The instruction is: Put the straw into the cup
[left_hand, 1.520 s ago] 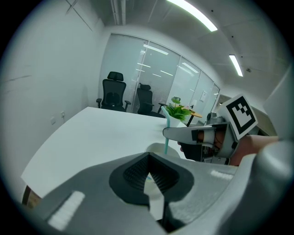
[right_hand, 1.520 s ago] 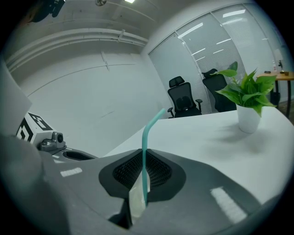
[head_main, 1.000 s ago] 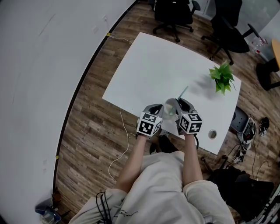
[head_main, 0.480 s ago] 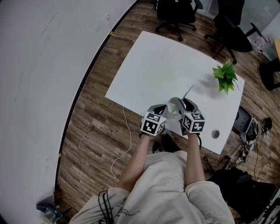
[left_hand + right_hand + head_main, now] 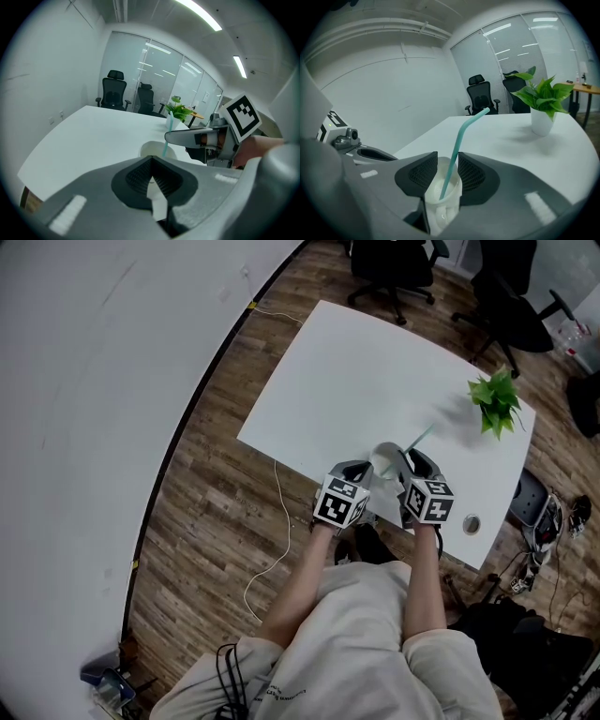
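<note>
A white cup stands near the table's front edge with a teal bent straw inside it, leaning out to the upper right. My right gripper is shut on the cup, one pad on each side. In the head view the cup sits between both grippers, with the straw pointing away. My left gripper is just left of the cup. Its jaws look shut with nothing in them. The left gripper view shows the cup ahead and a finger of the right gripper over it.
The white table carries a potted green plant at its far right and a round cable port near the front right corner. Black office chairs stand behind the table. A white cable runs over the wooden floor.
The head camera has shifted a little, so everything sits slightly further right in the picture. Both grippers, cup and straw keep their places on the table.
</note>
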### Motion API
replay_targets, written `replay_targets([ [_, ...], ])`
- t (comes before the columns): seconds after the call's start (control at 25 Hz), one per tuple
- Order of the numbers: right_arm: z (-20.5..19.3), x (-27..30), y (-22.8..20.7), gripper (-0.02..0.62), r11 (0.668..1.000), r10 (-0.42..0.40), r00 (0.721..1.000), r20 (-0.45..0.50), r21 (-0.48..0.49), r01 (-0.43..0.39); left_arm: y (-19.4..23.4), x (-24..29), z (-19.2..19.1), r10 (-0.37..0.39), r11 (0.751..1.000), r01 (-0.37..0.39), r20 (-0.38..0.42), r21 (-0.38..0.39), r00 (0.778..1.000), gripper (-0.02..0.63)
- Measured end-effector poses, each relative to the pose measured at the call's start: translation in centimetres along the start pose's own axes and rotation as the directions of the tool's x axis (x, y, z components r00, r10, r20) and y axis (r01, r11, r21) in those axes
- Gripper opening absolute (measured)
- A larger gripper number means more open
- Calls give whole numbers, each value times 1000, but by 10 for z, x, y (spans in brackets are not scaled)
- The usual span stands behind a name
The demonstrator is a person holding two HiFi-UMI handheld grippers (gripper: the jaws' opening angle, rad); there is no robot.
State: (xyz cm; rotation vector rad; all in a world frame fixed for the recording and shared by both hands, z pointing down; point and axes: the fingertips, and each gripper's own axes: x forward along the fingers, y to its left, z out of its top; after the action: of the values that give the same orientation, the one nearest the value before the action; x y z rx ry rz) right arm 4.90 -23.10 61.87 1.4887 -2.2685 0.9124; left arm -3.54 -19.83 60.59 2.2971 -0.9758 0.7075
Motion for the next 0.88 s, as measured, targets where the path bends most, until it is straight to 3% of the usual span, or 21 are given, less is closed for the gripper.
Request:
replay_targets([
  [0.88, -20, -38, 2, 150, 999, -37, 999, 38, 31, 36, -24, -19, -5, 6, 999, -7, 30, 36, 1000, 0],
])
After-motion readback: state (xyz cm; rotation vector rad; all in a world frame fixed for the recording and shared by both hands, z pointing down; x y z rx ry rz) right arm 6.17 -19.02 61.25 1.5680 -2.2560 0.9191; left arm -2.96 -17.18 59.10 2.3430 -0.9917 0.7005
